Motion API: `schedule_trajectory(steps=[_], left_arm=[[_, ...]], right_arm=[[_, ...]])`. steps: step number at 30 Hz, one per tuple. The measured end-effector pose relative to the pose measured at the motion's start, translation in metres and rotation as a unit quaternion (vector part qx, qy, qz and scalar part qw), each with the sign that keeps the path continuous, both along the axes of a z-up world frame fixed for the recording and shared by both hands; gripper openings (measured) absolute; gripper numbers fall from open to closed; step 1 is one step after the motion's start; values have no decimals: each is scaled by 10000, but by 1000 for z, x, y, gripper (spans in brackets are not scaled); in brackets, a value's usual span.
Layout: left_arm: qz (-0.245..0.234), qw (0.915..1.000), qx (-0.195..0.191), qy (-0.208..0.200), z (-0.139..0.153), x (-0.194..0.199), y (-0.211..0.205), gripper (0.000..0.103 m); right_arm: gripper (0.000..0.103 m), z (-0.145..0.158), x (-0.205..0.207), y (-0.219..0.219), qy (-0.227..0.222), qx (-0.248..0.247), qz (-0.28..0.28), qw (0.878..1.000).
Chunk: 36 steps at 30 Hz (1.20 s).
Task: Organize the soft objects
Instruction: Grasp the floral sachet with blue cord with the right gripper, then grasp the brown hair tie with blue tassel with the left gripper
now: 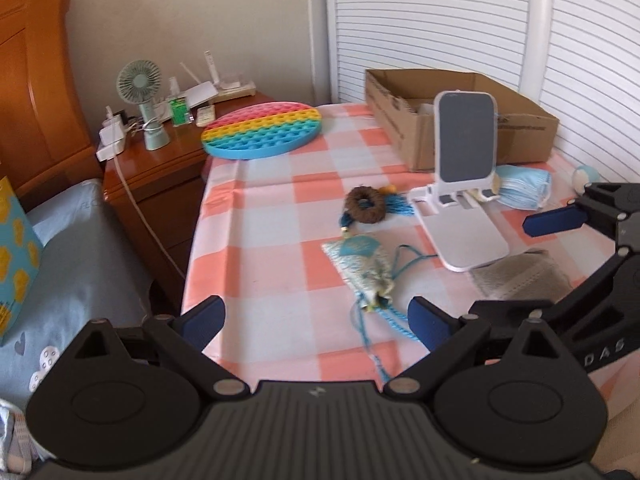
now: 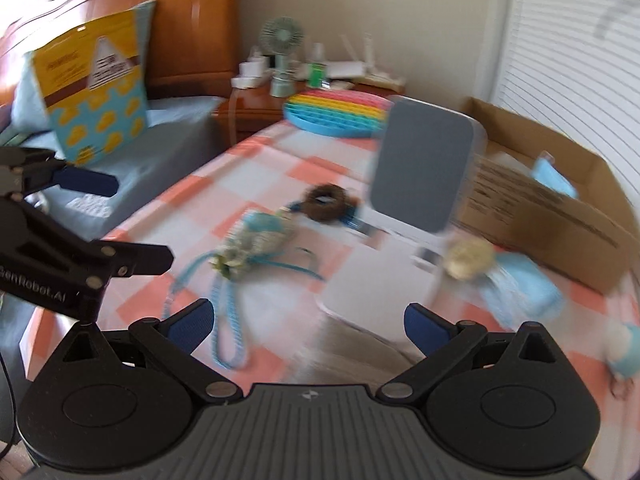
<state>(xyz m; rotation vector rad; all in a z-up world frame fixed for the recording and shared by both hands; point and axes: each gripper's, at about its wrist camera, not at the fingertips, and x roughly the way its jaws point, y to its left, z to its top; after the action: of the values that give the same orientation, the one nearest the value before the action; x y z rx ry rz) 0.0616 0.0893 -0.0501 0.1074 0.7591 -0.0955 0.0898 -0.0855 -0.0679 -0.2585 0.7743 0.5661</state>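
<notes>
pale drawstring pouch (image 1: 362, 270) lies flat beside brown scrunchie (image 1: 365, 205), blue masks (image 1: 523, 190) behind.

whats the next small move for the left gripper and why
Probably ease the left gripper forward and down over the drawstring pouch: its jaws are open and empty, the pouch lies loose on the checked cloth just ahead, and the cardboard box stands open behind.

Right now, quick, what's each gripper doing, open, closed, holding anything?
Left gripper: open, holding nothing, above the pouch.
Right gripper: open, holding nothing, facing the phone stand.
</notes>
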Motion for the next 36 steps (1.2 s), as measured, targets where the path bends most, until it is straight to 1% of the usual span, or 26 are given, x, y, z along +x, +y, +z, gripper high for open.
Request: schedule_trajectory(steps=[3,5,8,9,13,18,22,26,30,32,36], left_arm=[[69,10000,-48,5,1,-1,13,98],[66,9999,-98,19,0,-2,20,98],[42,9999,-84,37,-1,-2,28,98],[36,10000,-72,36,0,-3,31,98],[-1,9999,-106,9,2,-4,38,98],[-74,9997,-230,-17,4,-2,41,98],[-174,9990,-410,-21,4,2,40,98],[-308,9980,-560,-17,4,6,39,98],[-357,9971,-670,-41,6,10,40,98],[-376,9968,-706,-42,7,12,40,98],[-413,9967,-695,-57,8,19,41,98]], right_arm=[[99,-2,1,19,-73,-28,271,9996],[92,-4,3,31,-135,-64,412,9990],[86,-9,8,46,-168,-160,557,9982],[86,-11,12,49,-172,-179,587,9980],[79,-19,26,59,-145,-177,545,9983],[77,-28,44,69,-98,-96,441,9989],[67,-36,56,72,27,-74,346,9994],[55,-39,55,74,-78,-104,408,9991],[49,-39,50,73,-191,-141,493,9985],[43,-38,49,72,-179,-123,524,9984],[41,-37,48,69,-139,-113,506,9986]])
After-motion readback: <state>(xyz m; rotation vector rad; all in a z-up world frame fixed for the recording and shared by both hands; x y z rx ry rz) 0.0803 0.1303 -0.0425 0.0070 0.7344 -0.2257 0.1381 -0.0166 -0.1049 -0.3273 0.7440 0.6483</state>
